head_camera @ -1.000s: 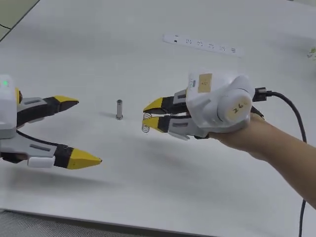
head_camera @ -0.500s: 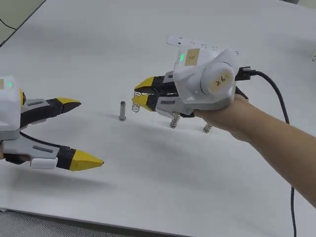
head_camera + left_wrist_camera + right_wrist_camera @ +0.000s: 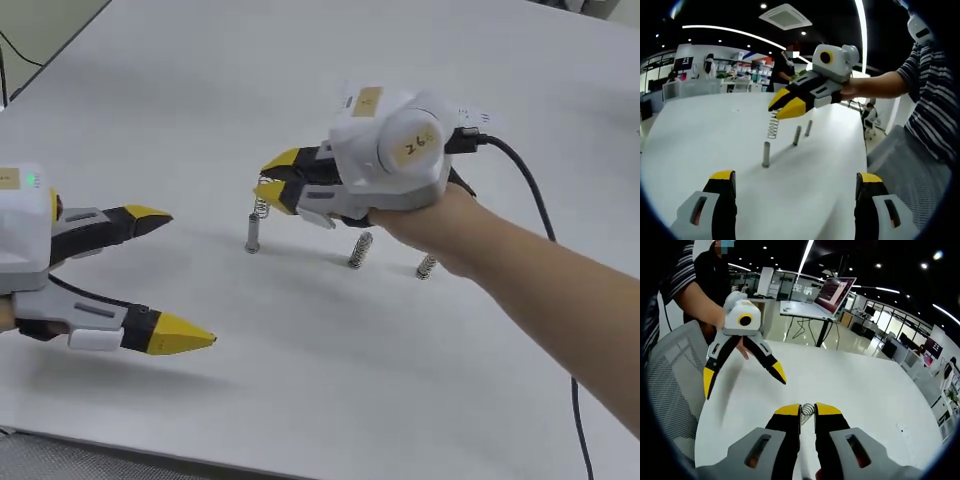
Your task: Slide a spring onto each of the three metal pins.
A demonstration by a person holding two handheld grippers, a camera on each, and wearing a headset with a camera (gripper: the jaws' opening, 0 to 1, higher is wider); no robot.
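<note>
My right gripper [image 3: 265,178] is shut on the top of a small coil spring [image 3: 262,207], which hangs just above a bare upright metal pin [image 3: 253,232]. In the right gripper view the spring [image 3: 807,413] sits pinched between the yellow tips of that gripper [image 3: 807,408]. Two more pins stand to the right, each wearing a spring [image 3: 360,250] [image 3: 427,266]. My left gripper [image 3: 175,277] hovers open at the left, apart from the pins. From the left gripper view the spring [image 3: 772,126] dangles over the bare pin [image 3: 766,154], beyond my own open left gripper [image 3: 796,180].
The white table [image 3: 330,380] is bare in front of the pins; its near edge [image 3: 100,435] runs along the bottom left. A black cable [image 3: 520,165] trails from the right gripper. Office desks and a laptop [image 3: 832,292] lie beyond the table.
The right gripper has carried the spring left and upward, from beside the bare pin to just above it. The two sprung pins came out from behind it. The left gripper stayed open.
</note>
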